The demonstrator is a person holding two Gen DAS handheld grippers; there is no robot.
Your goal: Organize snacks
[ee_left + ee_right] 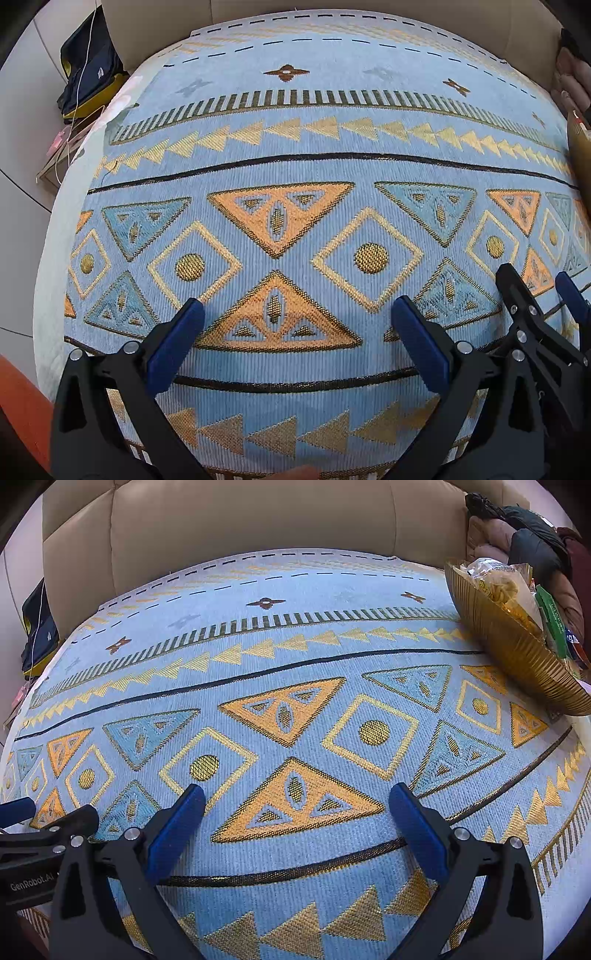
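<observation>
Left hand-held gripper (pixel 297 308) wide, empty, right hand-held gripper (pixel 297 792) wide, empty, above patterned cloth (pixel 280 635)

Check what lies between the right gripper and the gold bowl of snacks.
Only bare patterned cloth. In the right wrist view, the open right gripper faces the gold bowl at far right with nothing between.

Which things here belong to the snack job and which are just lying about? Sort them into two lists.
For the job:
- gold ribbed bowl
- snack packets piled in it
- left tool, open, empty
- right tool, open, empty

Lying about:
- patterned blue cloth
- beige sofa back
- dark bag with white cable
- piled clothing
</observation>
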